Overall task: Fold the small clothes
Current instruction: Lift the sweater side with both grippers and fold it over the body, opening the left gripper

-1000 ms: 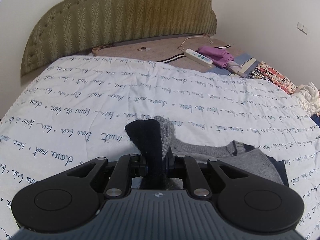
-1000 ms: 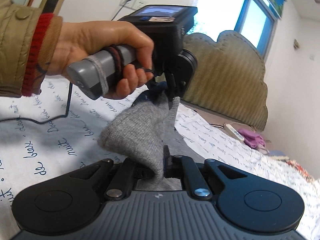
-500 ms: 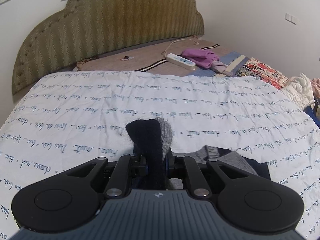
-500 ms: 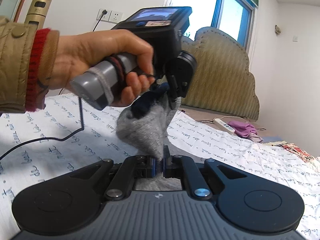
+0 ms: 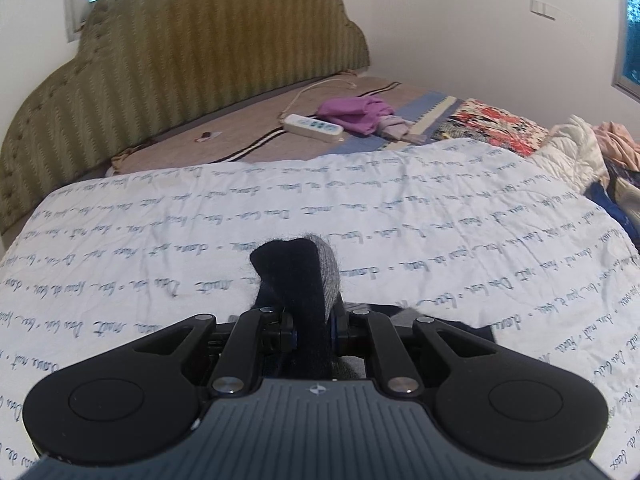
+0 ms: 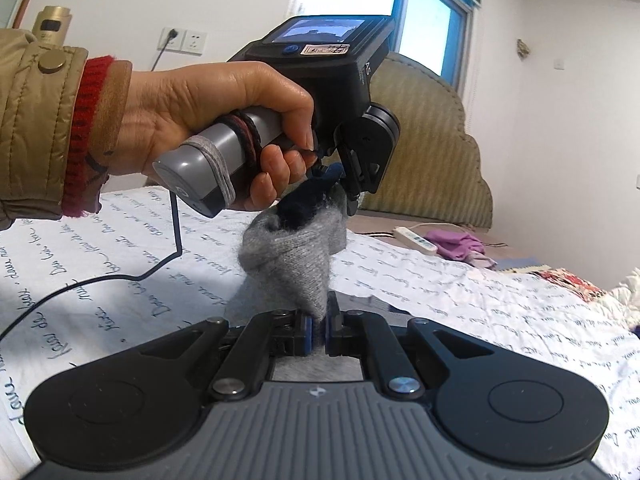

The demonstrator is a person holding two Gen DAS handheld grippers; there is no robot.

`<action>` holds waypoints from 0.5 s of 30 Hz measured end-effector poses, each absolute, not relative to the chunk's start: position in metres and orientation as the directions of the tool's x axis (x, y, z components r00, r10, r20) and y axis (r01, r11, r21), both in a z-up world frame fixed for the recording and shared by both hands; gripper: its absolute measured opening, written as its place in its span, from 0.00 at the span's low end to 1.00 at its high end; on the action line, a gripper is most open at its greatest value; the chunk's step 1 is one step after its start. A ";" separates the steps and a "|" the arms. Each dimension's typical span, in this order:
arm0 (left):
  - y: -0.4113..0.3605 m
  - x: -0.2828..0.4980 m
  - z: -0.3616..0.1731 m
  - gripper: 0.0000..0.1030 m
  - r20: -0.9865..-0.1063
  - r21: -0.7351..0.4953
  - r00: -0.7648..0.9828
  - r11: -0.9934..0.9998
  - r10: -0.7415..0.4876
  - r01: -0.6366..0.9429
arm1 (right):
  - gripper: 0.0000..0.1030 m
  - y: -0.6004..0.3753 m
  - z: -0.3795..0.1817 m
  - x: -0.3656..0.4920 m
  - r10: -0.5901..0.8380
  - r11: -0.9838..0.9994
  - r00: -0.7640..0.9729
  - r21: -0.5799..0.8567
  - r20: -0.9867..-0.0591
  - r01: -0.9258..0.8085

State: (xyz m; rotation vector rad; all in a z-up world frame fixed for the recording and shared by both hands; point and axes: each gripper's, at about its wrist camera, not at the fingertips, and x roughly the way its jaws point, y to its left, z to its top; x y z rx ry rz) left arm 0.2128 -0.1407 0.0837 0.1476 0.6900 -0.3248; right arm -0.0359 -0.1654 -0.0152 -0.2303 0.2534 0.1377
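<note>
A small grey and navy knit garment (image 6: 292, 256) is held up above the bed between both grippers. My left gripper (image 5: 314, 326) is shut on a bunched navy and grey edge of the garment (image 5: 298, 276). It also shows in the right wrist view (image 6: 340, 188), held in a hand, with the cloth hanging from it. My right gripper (image 6: 316, 330) is shut on a grey edge of the garment. The rest of the garment hangs below the gripper bodies, mostly hidden.
A white quilt with blue script (image 5: 400, 216) covers the bed. A padded olive headboard (image 5: 180, 64) stands behind. A white power strip (image 5: 314, 125), purple clothes (image 5: 356, 114) and a floral cloth (image 5: 492, 130) lie at the far right. A black cable (image 6: 120, 276) trails over the quilt.
Both grippers have lifted the garment higher off the quilt and come closer together. The hanging grey cloth between them has bunched up. Both grips hold unchanged.
</note>
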 end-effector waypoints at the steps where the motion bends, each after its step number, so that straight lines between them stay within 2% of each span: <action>1: -0.147 0.212 0.083 0.13 -0.645 0.030 0.723 0.936 -0.250 0.350 | 0.05 -0.169 -0.015 -0.037 0.101 0.967 0.960 -0.203 -0.262 -0.157; 15: -0.236 0.207 0.038 0.13 -0.696 0.073 0.651 0.873 -0.301 0.482 | 0.05 -0.230 -0.028 -0.041 0.043 0.997 0.938 -0.050 -0.345 -0.064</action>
